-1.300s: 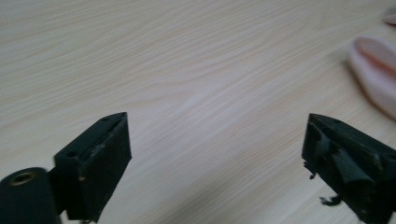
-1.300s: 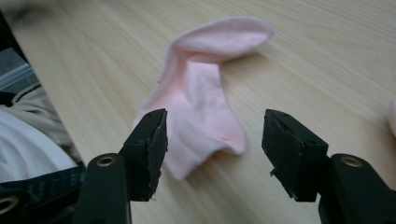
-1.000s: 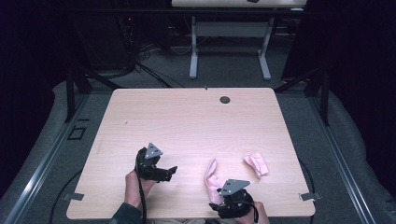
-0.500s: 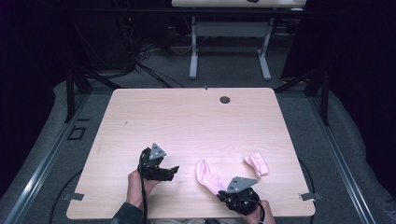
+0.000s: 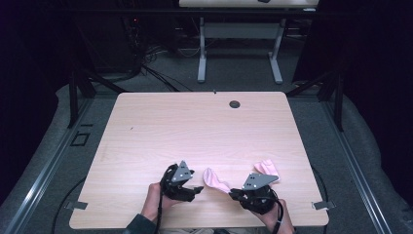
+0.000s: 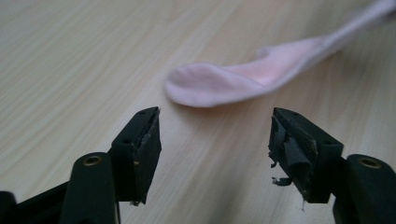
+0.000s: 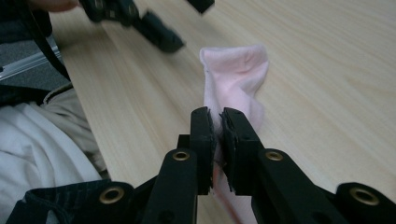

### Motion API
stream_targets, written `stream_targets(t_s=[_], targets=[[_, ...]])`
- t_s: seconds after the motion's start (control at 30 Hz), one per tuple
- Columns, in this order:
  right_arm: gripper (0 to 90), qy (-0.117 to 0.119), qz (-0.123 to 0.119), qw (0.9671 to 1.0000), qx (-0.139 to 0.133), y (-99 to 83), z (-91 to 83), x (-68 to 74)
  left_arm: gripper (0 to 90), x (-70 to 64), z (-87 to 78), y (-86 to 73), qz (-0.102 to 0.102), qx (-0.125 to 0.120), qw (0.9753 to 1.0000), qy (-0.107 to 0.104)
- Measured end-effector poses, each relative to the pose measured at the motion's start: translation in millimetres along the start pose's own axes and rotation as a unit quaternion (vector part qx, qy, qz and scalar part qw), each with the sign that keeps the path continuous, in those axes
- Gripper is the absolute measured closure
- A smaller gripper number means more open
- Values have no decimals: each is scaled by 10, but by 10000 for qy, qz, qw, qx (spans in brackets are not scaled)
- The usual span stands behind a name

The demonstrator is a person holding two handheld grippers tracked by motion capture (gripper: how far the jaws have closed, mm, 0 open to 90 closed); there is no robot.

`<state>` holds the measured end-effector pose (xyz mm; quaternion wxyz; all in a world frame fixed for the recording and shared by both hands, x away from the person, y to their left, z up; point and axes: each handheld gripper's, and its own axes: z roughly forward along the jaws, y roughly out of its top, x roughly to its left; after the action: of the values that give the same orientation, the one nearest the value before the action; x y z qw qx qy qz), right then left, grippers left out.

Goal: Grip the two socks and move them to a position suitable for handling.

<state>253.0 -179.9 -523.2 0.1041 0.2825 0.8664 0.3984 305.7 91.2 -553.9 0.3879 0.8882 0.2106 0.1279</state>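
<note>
Nearest the person's edge of the pale wooden table [image 5: 146, 126], the left gripper [image 5: 194, 187] sits with its jaws spread wide and empty, aimed at the free end of a pink sock [image 5: 214, 178] lying flat just beyond them. Further right, the right gripper [image 5: 234, 193] is clenched on that sock's other end, while a second pink sock [image 5: 267, 168] lies crumpled just behind it. No readable writing shows; a dark round grommet [image 5: 234, 104] marks the far edge, with another table's legs [image 5: 201, 53] on grey floor beyond.

A light wooden table [image 5: 160, 131] with a dark round grommet [image 5: 234, 104] near its far edge stands on grey floor [image 5: 360, 161]; a white-legged table [image 5: 239, 34] stands beyond.
</note>
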Motion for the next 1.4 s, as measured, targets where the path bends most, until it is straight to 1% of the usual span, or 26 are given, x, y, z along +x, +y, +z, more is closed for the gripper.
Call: stream_targets(t_s=[0.13, 0.2, 0.27, 0.3, 0.37, 0.47, 0.5, 0.57, 0.6, 0.63, 0.67, 0.7, 0.8, 0.87, 0.9, 0.93, 0.97, 1.0, 1.03, 1.07, 1.1, 1.17, 1.23, 1.3, 1.37, 1.4], targets=[[828, 13, 8, 10000, -64, 71, -46, -42, 392, -40, 177, 52, 434, 86, 9990, 112], [828, 16, -2, 10000, -85, 102, -72, -68, 411, -39, 208, 76, 499, -21, 9985, 207], [828, 62, -5, 9999, -83, 124, -99, -107, 399, -15, 210, 111, 503, -147, 9981, 316], [828, 64, 4, 9999, -117, 133, -114, -129, 396, -9, 203, 120, 565, -190, 9976, 352], [828, 110, 7, 9999, -110, 146, -129, -159, 390, 5, 203, 151, 609, -220, 9975, 270], [828, 184, 34, 9997, -130, 164, -140, -199, 425, 40, 230, 205, 682, -224, 9974, 67], [828, 210, 29, 9997, -112, 171, -138, -217, 473, 52, 239, 216, 687, -216, 9974, -66], [828, 227, 39, 9997, -111, 177, -136, -236, 572, 65, 277, 231, 785, -198, 9967, -100], [828, 241, 45, 9996, -102, 179, -132, -251, 642, 78, 302, 232, 807, -148, 9963, -241], [828, 243, 30, 9997, -61, 184, -131, -266, 693, 82, 328, 230, 802, -118, 9965, -217], [828, 258, 53, 9996, -83, 187, -124, -292, 820, 97, 364, 226, 793, -65, 9964, -279], [828, 258, 53, 9996, -83, 187, -124, -292, 869, 97, 364, 226, 793, -65, 9964, -279], [828, 246, 46, 9997, -70, 190, -120, -337, 888, 109, 358, 229, 750, -98, 9970, -191], [828, 109, 0, 9999, -51, 191, -108, -367, 894, 107, 313, 233, 764, -44, 9971, -47], [828, 109, 0, 9999, -51, 191, -108, -367, 894, 106, 276, 237, 767, -14, 9971, 7], [828, 52, -65, 10000, -6, 196, -108, -379, 895, 98, 213, 252, 821, 40, 9965, 145], [827, -20, -113, 9999, 8, 201, -102, -385, 894, 84, 147, 267, 880, 66, 9958, 241], [827, 31, -220, 9997, 33, 204, -88, -383, 894, 67, 92, 277, 917, 72, 9952, 346], [827, 31, -220, 9997, 33, 204, -88, -383, 894, 39, 20, 290, 982, 105, 9941, 453], [827, 35, -267, 9996, 36, 203, -78, -369, 894, -2, -68, 294, 1104, 183, 9919, 595], [826, 56, -359, 9993, 62, 195, -51, -341, 894, -32, -107, 285, 1128, 212, 9911, 667], [824, 135, -521, 9984, 143, 170, -3, -287, 894, -128, -175, 240, 1238, 418, 9882, 803], [822, 242, -726, 9966, 308, 116, 77, -203, 892, -219, -183, 156, 1243, 578, 9875, 781], [816, 403, -975, 9927, 578, 44, 159, -121, 887, -317, -161, 57, 1205, 782, 9869, 734], [779, 523, -1119, 9888, 837, -33, 230, -38, 860, -391, -144, -49, 1071, 948, 9878, 622], [748, 597, -1100, 9877, 937, -71, 247, -10, 822, -398, -155, -72, 990, 988, 9890, 486]])
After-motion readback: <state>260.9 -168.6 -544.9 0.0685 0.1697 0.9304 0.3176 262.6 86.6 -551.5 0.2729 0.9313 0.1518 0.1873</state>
